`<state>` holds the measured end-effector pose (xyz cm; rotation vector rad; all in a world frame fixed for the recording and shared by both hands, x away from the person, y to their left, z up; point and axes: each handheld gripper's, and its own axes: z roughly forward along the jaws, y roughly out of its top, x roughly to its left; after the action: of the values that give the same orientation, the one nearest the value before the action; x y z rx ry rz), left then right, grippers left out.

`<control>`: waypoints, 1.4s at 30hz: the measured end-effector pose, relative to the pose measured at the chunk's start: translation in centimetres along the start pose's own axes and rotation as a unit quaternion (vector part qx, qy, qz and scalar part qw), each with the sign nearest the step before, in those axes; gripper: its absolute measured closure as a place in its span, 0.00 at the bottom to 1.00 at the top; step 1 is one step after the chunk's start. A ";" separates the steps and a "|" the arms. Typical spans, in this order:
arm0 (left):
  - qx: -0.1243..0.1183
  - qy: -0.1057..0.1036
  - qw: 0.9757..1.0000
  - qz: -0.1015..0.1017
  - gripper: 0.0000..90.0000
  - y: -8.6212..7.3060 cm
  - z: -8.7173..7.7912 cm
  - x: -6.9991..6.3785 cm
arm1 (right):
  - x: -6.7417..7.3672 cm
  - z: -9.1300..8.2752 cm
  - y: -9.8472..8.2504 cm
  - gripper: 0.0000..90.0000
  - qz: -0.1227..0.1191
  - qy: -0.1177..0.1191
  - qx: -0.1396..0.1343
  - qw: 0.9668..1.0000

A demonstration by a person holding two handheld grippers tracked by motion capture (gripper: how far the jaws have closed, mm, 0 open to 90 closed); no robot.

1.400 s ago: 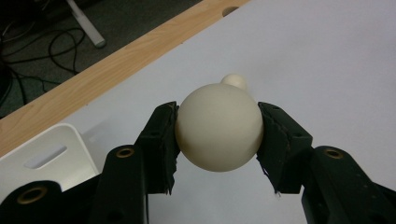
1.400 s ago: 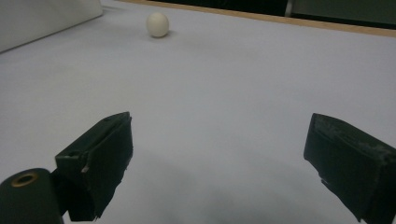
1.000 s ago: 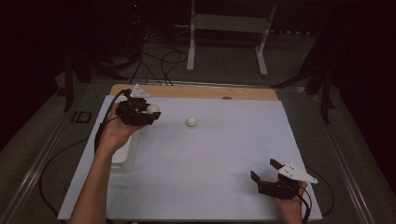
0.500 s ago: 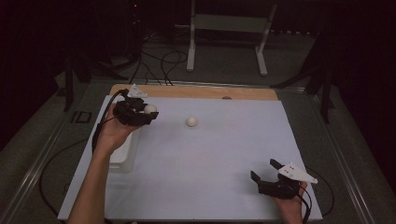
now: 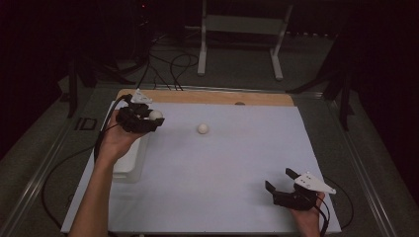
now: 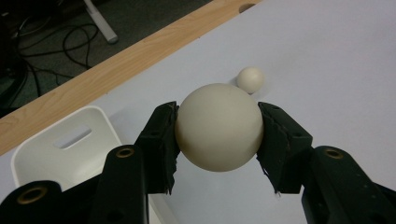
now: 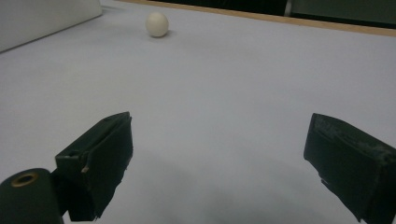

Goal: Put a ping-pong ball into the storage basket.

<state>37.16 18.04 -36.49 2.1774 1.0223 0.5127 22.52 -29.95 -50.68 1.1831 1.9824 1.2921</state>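
Nothing moved; left tool (image 6: 218, 128) grips ball (image 6: 218, 127).

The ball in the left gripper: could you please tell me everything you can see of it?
The ball is a smooth, matte, cream-white sphere with no markings, looking like plastic. It is clamped at its sides between the two black fingers of the left gripper, which press on it left and right. It is held in the air near the table's far left corner, above the rim of a white bin. Nothing else touches it. A second ball, just like it, lies on the white table beyond.
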 end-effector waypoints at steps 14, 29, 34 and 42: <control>0.000 0.008 1.000 -0.006 0.57 -0.4 -0.5 0.7 | 0.0 0.0 0.0 0.08 0.001 0.000 0.000 1.000; 0.001 0.016 1.000 -0.013 0.57 -1.0 -1.0 1.4 | 0.0 0.0 0.0 0.08 0.001 0.000 0.000 1.000; 0.002 0.020 1.000 -0.016 0.57 -1.3 -1.2 1.7 | 0.0 0.0 0.0 0.08 0.001 -0.001 0.000 1.000; 0.001 0.024 1.000 -0.018 0.57 -1.6 -1.5 2.0 | 0.0 0.0 0.0 0.08 0.002 -0.001 0.000 1.000</control>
<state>36.69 20.99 -36.42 2.1531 1.0862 0.5513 22.52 -29.94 -50.69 1.1877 1.9804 1.2914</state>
